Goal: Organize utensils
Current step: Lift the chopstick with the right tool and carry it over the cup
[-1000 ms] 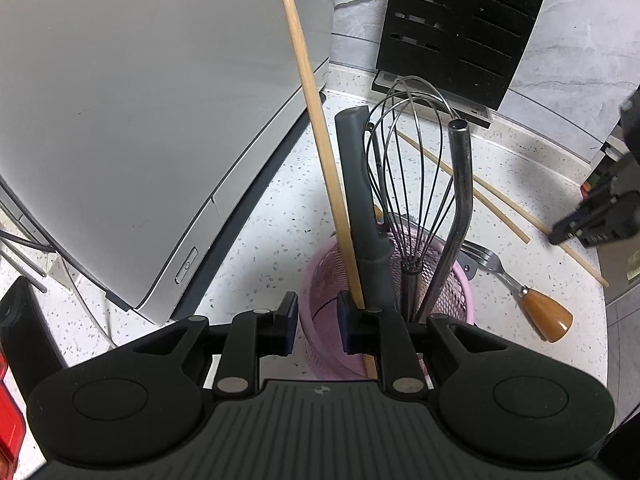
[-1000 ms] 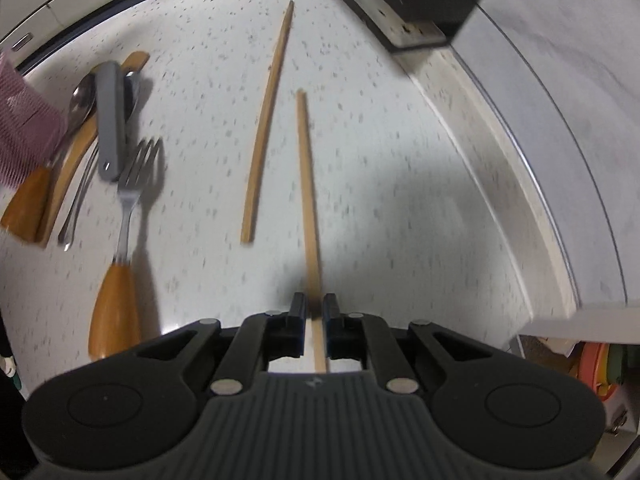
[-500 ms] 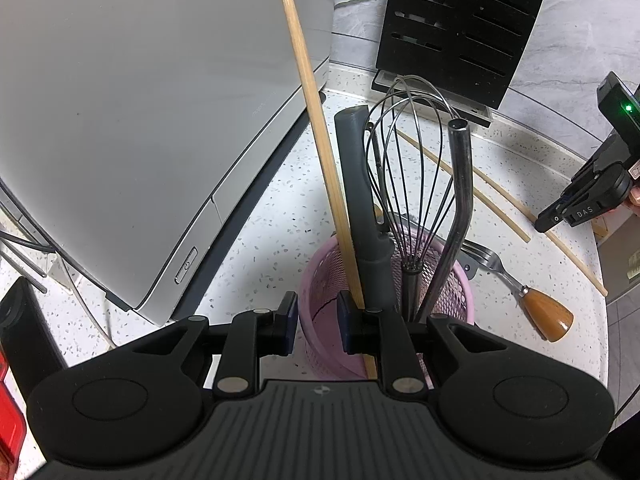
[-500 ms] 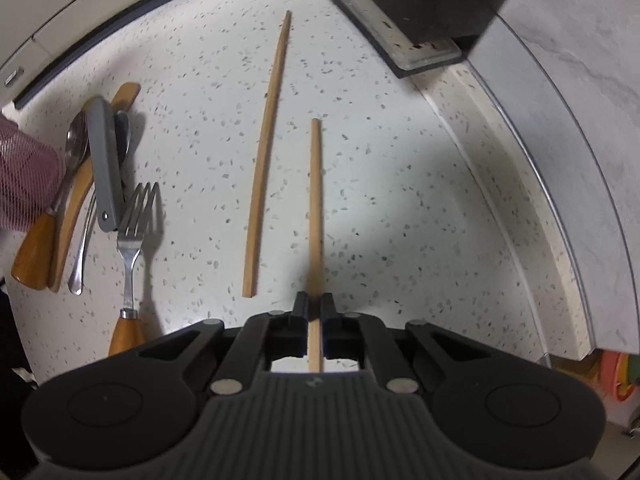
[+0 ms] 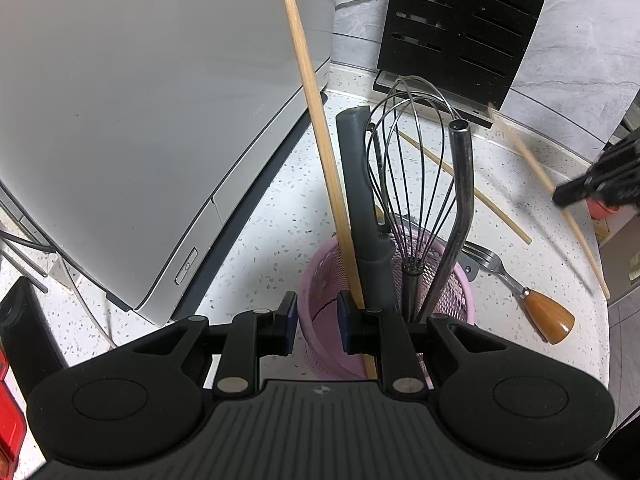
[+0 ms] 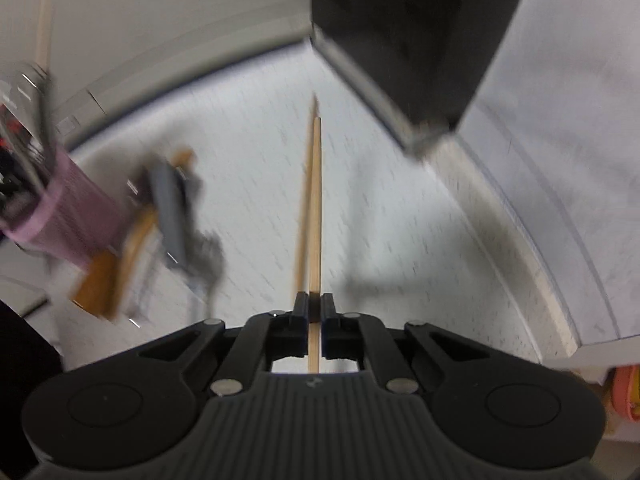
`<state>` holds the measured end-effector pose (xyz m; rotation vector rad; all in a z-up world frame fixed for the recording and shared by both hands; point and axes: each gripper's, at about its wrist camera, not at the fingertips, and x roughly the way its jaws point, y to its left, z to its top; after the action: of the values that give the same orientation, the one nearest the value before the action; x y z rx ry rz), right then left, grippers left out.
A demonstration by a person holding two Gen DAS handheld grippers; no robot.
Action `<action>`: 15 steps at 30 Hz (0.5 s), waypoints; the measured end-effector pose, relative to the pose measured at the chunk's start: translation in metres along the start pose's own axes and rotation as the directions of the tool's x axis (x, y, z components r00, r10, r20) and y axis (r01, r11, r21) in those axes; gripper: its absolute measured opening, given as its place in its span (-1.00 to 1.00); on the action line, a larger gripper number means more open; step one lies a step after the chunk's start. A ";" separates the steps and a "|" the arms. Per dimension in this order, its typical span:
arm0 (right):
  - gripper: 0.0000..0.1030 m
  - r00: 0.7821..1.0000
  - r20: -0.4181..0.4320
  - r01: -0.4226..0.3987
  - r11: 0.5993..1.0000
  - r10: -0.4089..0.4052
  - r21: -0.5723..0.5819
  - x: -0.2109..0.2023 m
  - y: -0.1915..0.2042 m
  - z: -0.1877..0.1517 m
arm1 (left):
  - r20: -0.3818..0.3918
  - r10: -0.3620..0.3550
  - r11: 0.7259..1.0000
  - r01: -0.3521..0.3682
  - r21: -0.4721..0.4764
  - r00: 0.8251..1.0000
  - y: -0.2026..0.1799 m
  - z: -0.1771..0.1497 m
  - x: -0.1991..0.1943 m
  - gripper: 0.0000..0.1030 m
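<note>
A pink mesh basket holds a whisk, a wooden chopstick, a grey handle and a metal handle. My left gripper grips the basket's near wall, one finger outside and one inside. My right gripper is shut on another chopstick and holds it above the counter. From the left wrist that gripper shows as a blur at the right. A third chopstick lies on the counter. Beside the basket lie a wooden-handled fork and a grey-handled utensil.
A large grey appliance fills the left side. A black slotted knife block stands at the back against the marble wall. The white speckled counter ends in a curved edge at the right. The right wrist view is motion-blurred.
My right gripper closed on the chopstick and lifted it off the counter, swinging toward the knife block. The left gripper and the basket stayed put.
</note>
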<state>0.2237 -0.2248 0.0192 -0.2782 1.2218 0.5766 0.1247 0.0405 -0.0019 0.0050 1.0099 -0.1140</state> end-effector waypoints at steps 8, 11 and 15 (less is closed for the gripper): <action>-0.97 0.966 0.252 -0.073 0.995 0.054 0.066 -0.050 0.032 0.004 | 0.000 -0.002 1.000 0.002 -0.003 1.000 0.002 0.000 0.000 -0.56; -0.97 0.929 0.363 -0.115 0.989 0.073 0.095 -0.058 0.046 0.003 | 0.000 0.001 1.000 -0.001 0.000 1.000 0.001 0.000 0.000 -0.56; -0.97 0.871 0.489 -0.122 0.985 0.048 0.121 -0.063 0.065 0.001 | -0.004 0.000 1.000 0.000 0.004 1.000 0.001 0.000 0.001 -0.56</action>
<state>0.1743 -0.1878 0.0846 0.0518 0.7822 0.5845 0.1257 0.0413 -0.0029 0.0083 1.0140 -0.1162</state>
